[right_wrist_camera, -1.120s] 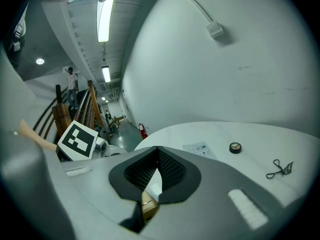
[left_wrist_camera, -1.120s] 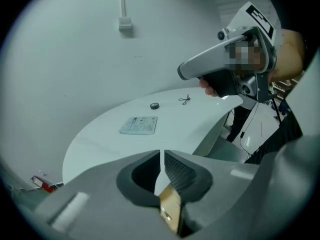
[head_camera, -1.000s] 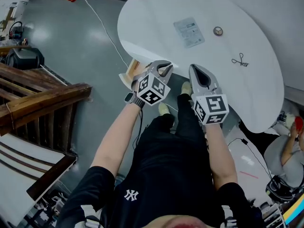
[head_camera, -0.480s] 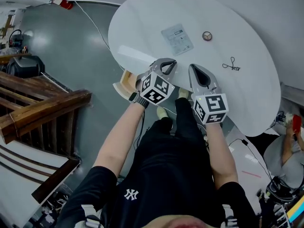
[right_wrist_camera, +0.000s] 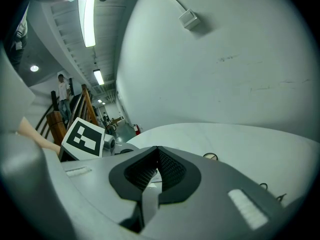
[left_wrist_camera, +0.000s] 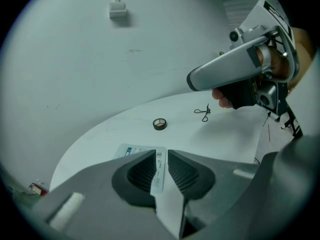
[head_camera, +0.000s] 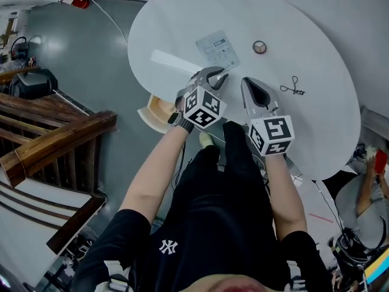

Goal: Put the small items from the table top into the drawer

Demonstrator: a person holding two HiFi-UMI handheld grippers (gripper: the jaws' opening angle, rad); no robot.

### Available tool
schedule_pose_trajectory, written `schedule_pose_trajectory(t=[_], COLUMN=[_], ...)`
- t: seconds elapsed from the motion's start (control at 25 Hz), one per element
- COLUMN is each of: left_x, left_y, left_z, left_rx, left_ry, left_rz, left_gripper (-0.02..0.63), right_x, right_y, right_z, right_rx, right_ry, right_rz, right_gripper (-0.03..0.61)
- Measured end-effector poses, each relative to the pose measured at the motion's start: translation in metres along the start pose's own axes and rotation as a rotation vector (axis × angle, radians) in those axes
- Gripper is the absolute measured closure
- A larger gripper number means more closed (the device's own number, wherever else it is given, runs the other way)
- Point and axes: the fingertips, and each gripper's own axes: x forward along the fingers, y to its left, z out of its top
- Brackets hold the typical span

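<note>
- Three items on the round white worktop: a flat rectangular packet, a tiny ring near it, and a thin black wire piece crosswise nearer the right edge.
- Left claw slightly parted, right claw clenched; both empty.

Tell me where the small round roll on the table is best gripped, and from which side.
Grip the small round roll across its outer wall, coming down from above with the jaws straddling it. It lies flat, hole up, low on the white table, so a level approach would probably only push it.
</note>
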Motion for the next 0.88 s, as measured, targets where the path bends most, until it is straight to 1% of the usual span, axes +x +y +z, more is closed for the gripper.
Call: schedule_pose_trajectory(t=[0.16, 0.4, 0.64, 0.76, 0.88], left_x=[0.022, 0.047, 0.068, 0.072, 0.074], left_y=[0.005, 0.011, 0.017, 0.02, 0.019], left_z=[-0.002, -0.008, -0.02, -0.027, -0.029], left_rx=[0.003, -0.005, -0.017, -0.038, -0.072], left_ry=[0.035, 0.093, 0.14, 0.168, 0.172], left_rz=[0.011, -0.002, -0.033, -0.051, -0.079], left_gripper=[0.485, 0.421, 0.412, 0.412, 0.413], right_x=[0.008, 0.016, 0.025, 0.028, 0.029], right_y=[-0.016, -0.032, -0.047, -0.051, -0.054], right_z=[-0.002, -0.003, -0.008, -0.008, -0.008], right_rx=[0.012, 0.031, 0.051, 0.058, 0.063], right_ry=[0.016, 0.032, 0.044, 0.048, 0.05], right_rz=[0.011, 0.024, 0.027, 0.027, 0.03], right_gripper=[0.555, 0.555, 0.555, 0.555, 0.555])
